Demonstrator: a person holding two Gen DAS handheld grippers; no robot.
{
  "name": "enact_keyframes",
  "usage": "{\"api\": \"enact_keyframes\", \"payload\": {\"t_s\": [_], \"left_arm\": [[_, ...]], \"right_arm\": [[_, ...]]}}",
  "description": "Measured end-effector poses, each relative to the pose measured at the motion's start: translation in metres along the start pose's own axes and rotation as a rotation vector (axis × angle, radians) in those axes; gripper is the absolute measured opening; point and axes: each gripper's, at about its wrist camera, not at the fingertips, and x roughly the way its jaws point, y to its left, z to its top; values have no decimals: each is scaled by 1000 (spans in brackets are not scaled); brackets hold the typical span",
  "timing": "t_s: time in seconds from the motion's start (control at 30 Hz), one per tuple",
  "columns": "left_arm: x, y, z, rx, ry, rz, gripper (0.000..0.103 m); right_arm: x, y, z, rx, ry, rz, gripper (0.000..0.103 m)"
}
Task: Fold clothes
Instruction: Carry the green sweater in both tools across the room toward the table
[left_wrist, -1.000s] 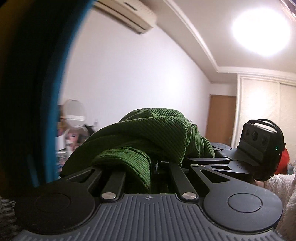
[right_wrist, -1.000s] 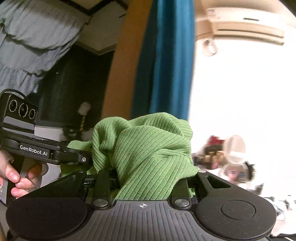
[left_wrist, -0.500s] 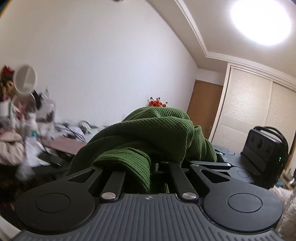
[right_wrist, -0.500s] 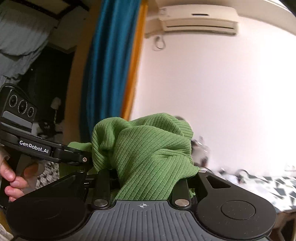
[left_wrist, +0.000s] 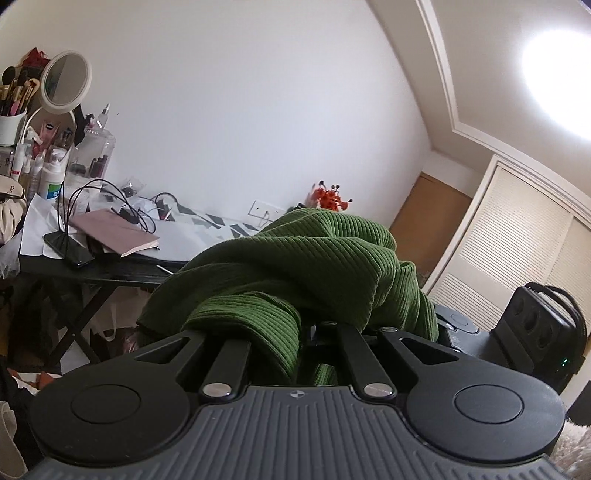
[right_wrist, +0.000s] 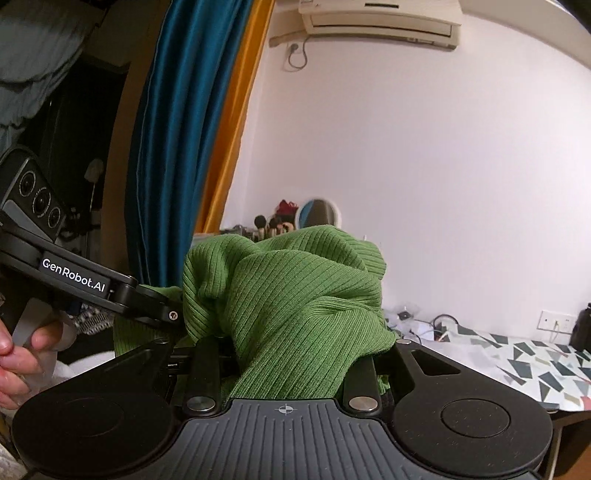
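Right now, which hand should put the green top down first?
Hard to pick: left gripper and right gripper both seem shut on the green top, held up side by side, so lower them together.

Green ribbed garment (left_wrist: 317, 258), black grippers

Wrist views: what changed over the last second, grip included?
Both cameras swung across the room: the left wrist view went from blue curtain and air conditioner to the cluttered desk and wardrobe doors; the right wrist view panned from the dark doorway toward the white wall and patterned tabletop. Unchanged: the left gripper and right gripper stay shut on the green ribbed garment, bunched the same.
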Motion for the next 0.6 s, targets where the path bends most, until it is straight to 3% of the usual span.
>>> {"api": "enact_keyframes", "payload": {"t_s": [0.17, 0.6], "left_arm": [[6, 7, 10, 9, 0, -7, 4], [20, 37, 34, 38, 37, -25, 4]], "right_arm": [[14, 1, 11, -58, 15, -6, 26], [50, 12, 22, -33, 20, -36, 26]]}}
